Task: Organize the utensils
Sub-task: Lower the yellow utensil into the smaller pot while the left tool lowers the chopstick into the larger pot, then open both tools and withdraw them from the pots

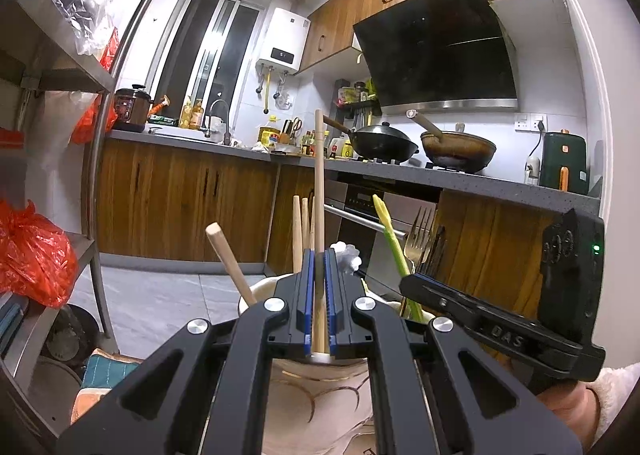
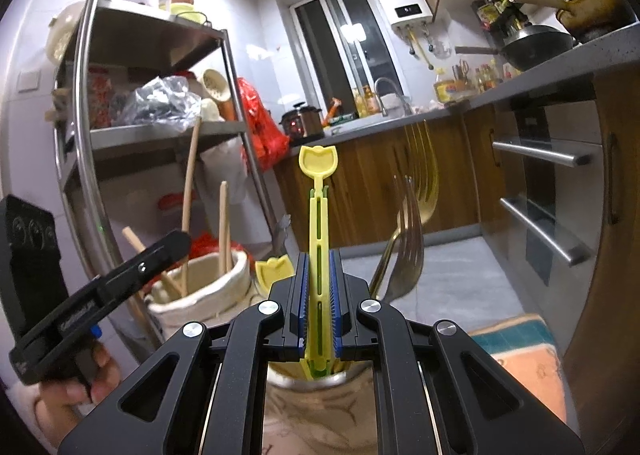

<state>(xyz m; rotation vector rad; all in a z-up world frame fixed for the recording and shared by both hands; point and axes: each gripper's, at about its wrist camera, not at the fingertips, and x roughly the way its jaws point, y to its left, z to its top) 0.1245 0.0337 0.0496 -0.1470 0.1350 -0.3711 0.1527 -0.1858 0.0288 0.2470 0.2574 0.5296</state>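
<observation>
Nearest in, the left gripper (image 1: pixel 319 295) has its blue fingers (image 1: pixel 307 295) clamped tight on a wooden chopstick (image 1: pixel 319 175), held upright over the cream utensil pot (image 1: pixel 256 289). Just beside that pot's rim, more wooden chopsticks (image 1: pixel 298 227) stand inside, and one leans out to the left. On the pot's other side, the right gripper (image 2: pixel 319 303) pinches a yellow plastic utensil (image 2: pixel 318 207), fingers closed on its slotted handle, its tulip-shaped tip pointing up. A second yellow piece (image 2: pixel 274 271) pokes up between that utensil and the pot. Just right of the pot, a pair of forks (image 2: pixel 408 239) stand tines up, apparently in a neighbouring container whose metal rim shows below the right gripper.

The sorting step looks well underway: each hand holds one item over a holder. Next, I'd judge, each piece wants lowering straight down among its own kind, then letting go without knocking the leaning chopstick.

Farther back from the pot, a grey table (image 1: pixel 460 175) carries two woks.
</observation>
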